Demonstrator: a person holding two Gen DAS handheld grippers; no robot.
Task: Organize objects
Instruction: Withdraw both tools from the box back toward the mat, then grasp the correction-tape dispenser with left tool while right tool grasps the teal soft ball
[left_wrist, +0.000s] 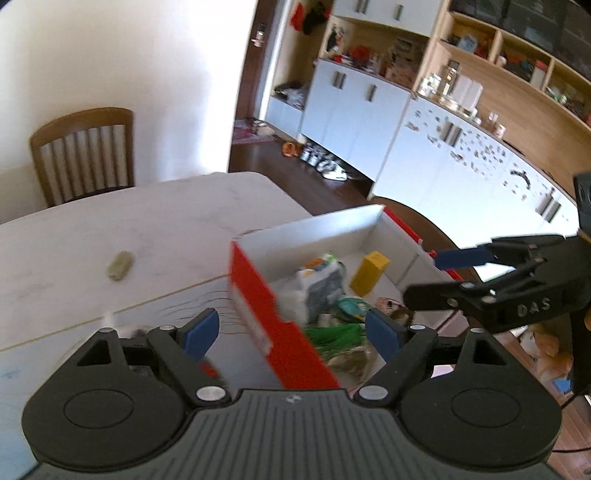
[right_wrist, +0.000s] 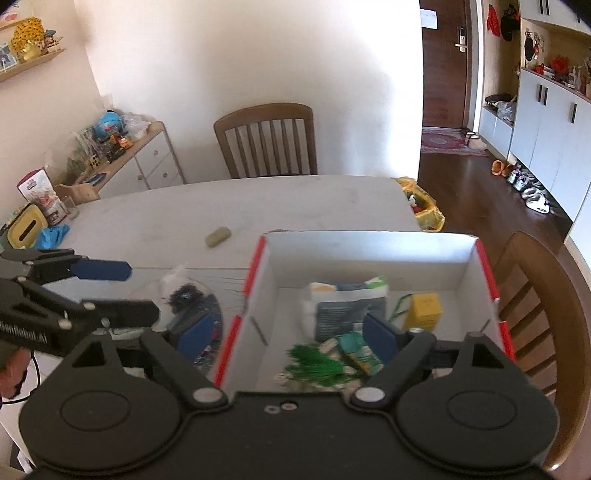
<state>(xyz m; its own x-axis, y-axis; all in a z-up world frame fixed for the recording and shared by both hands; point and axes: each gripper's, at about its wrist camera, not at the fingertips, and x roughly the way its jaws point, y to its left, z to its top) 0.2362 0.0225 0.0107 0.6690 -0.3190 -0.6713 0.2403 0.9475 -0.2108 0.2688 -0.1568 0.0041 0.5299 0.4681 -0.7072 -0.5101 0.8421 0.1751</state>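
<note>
right wrist view, left to right: the left gripper (right_wrist: 125, 291) reaches in at the left edge, jaws spread wide and holding nothing. a small olive block (right_wrist: 218, 236) lies alone on the white table (right_wrist: 147, 218). the red and white box (right_wrist: 369, 247) sits at the table's near right, holding a white pouch (right_wrist: 347, 306), green strands (right_wrist: 314, 365) and a yellow carton (right_wrist: 426, 310). the right gripper (right_wrist: 288, 336) hovers wide open and empty, straddling the box's left wall.
</note>
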